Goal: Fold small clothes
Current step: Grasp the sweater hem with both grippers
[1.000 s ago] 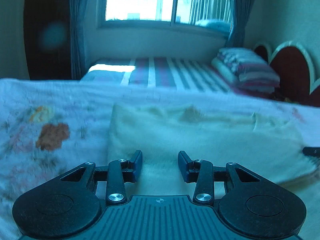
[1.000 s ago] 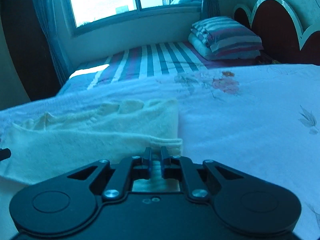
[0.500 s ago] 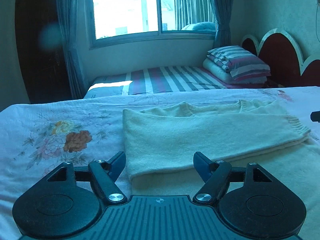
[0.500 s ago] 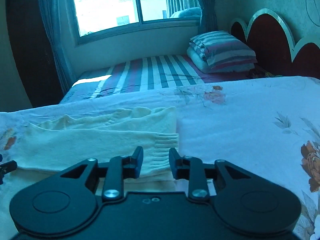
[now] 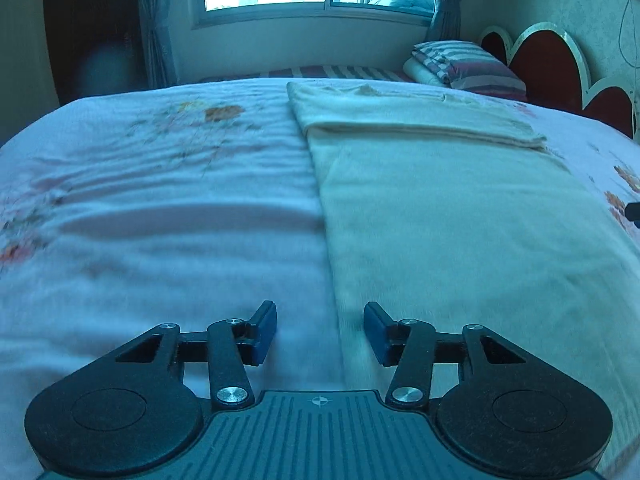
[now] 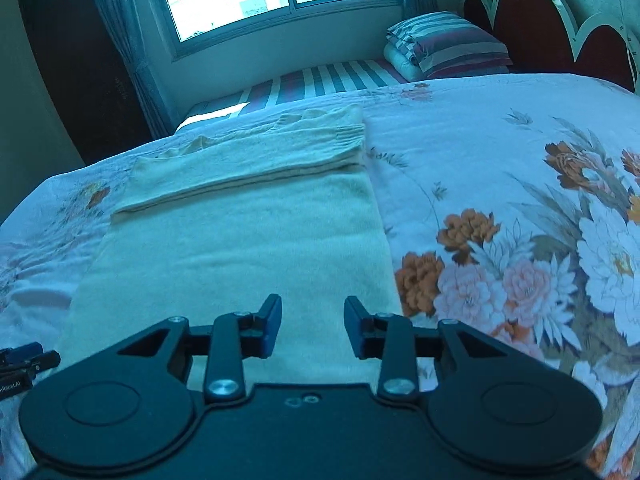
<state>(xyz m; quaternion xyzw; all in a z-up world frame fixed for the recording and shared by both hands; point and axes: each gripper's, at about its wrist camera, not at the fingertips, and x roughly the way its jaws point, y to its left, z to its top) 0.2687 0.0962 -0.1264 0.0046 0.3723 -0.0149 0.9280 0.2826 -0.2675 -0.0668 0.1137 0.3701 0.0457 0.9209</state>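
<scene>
A cream knit sweater [image 5: 440, 208] lies flat on the floral bedspread [image 5: 160, 200], its sleeves folded across the far end [image 5: 400, 120]. My left gripper [image 5: 320, 312] hovers over the near left edge of the sweater. Its jaws are closing, the edge shows in the gap, and the pads press on nothing. In the right wrist view the sweater [image 6: 248, 240] fills the middle, with the ribbed cuff [image 6: 348, 136] at its far right. My right gripper [image 6: 313, 308] stands open over the near right part, holding nothing.
Striped pillows [image 6: 444, 44] lie stacked by the red scalloped headboard [image 6: 532, 16] on a second, striped bed [image 6: 320, 80] under the window. A dark wardrobe [image 6: 80, 60] stands at the left. The left gripper's tip [image 6: 24, 356] shows at the edge of the right wrist view.
Both grippers have drawn back from the folded sleeves to the near end of the sweater. The right jaws, shut at the cuff before, have parted. The left jaws widened, then narrowed.
</scene>
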